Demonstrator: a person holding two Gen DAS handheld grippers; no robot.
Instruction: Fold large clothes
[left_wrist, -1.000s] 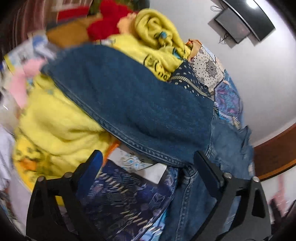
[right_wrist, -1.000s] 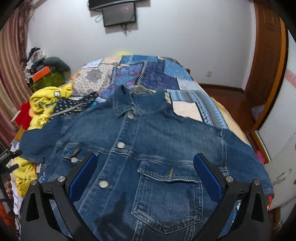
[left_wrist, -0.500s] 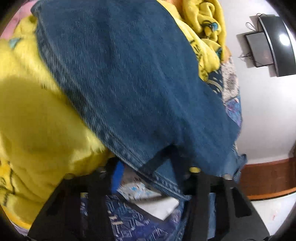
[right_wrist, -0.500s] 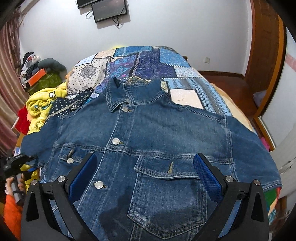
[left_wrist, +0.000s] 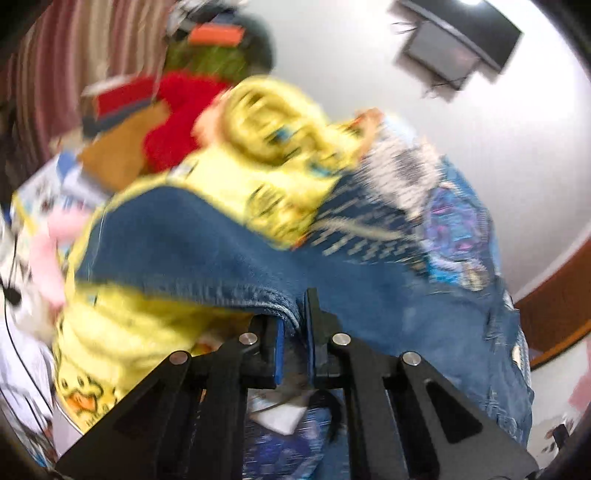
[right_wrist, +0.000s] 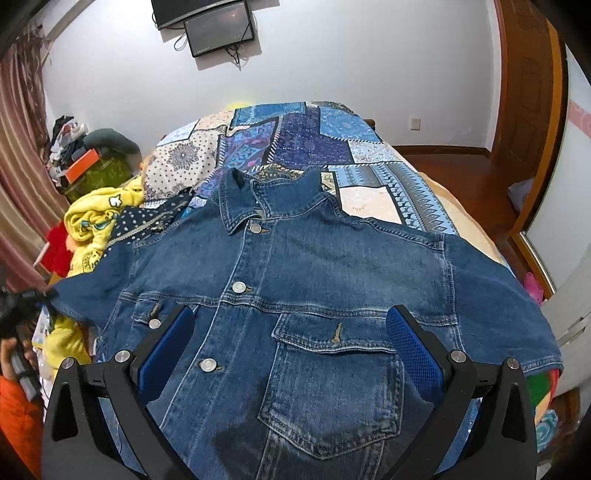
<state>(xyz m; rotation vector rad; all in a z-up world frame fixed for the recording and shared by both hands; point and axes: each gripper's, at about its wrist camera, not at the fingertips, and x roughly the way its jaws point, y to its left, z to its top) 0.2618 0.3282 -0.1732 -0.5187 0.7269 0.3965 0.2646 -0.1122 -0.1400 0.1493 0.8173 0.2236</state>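
Note:
A blue denim jacket (right_wrist: 314, 280) lies front up, buttoned, spread on the patchwork bedspread (right_wrist: 303, 136). My right gripper (right_wrist: 290, 343) is open and empty, hovering over the jacket's lower front around the chest pocket. My left gripper (left_wrist: 294, 334) is shut on the hem of the jacket's left sleeve (left_wrist: 207, 254), which drapes over yellow clothes. In the right wrist view the left gripper (right_wrist: 22, 302) shows at the far left, at the sleeve end. The left wrist view is blurred by motion.
A pile of yellow clothes (right_wrist: 96, 221) and a red garment (right_wrist: 55, 251) lie left of the jacket. A screen (right_wrist: 218, 29) hangs on the white wall. A wooden door (right_wrist: 532, 110) and floor are to the right. Boxes and bags (right_wrist: 88, 162) stand by the curtain.
My left gripper has closed on the sleeve hem and lifted it; its view swung quickly. My right gripper has drifted slightly back over the jacket, still open.

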